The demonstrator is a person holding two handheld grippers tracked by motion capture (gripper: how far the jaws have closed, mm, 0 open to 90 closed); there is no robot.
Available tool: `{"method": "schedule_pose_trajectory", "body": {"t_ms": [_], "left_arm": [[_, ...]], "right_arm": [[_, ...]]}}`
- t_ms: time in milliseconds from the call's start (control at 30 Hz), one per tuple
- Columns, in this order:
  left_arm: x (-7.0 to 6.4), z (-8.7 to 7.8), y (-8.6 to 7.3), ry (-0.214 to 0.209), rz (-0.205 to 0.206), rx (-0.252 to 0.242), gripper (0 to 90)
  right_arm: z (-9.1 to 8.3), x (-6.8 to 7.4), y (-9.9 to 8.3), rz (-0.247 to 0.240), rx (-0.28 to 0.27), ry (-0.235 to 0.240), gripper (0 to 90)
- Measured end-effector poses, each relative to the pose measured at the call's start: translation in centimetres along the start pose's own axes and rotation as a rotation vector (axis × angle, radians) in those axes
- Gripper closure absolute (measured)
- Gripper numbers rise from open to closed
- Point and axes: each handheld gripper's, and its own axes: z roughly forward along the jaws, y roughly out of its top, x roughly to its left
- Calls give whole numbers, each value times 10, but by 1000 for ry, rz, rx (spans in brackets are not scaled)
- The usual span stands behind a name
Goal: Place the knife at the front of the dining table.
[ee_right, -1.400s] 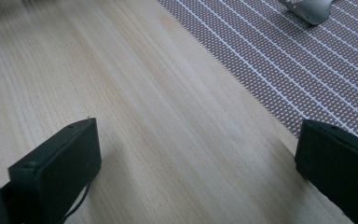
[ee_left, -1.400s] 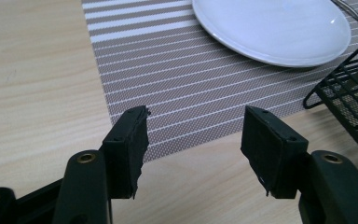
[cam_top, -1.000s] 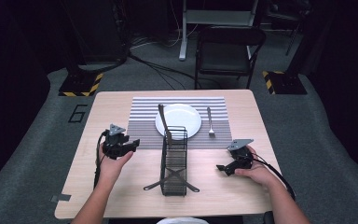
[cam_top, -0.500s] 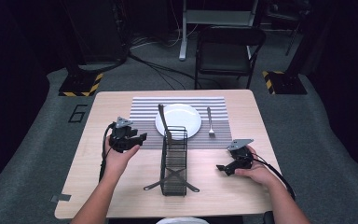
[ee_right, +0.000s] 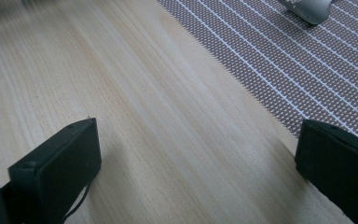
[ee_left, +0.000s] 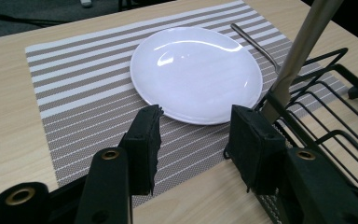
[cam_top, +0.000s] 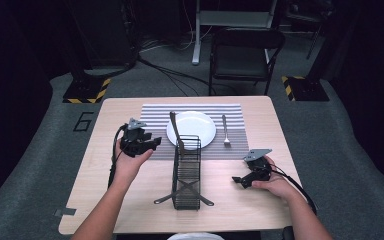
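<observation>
I hold my left gripper (ee_left: 193,140) spread, empty, facing the plate (ee_left: 196,72) to fit its rim; my right gripper (ee_right: 200,163) rests wide apart over the table (ee_right: 135,116).

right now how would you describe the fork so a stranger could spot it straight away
Find the striped placemat at the far side of the wooden table. A white plate sits on it; the fork lies just right of that plate, apart from it. It is the thin silver piece lying flat.
</observation>
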Motion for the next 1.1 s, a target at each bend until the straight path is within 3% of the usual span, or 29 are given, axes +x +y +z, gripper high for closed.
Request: {"method": "schedule_pose_trajectory", "body": {"t_ms": [100, 600, 1100], "left_arm": [[-6, 0, 7, 0, 21, -8, 531], [-25, 6, 28, -56, 47, -23, 532], [-39, 23, 34, -89, 63, -21, 543]], "right_arm": [[0, 0, 0, 0, 0, 0, 0], [0, -1, 0, -6, -3, 0, 0], [0, -1, 0, -9, -4, 1, 0]]}}
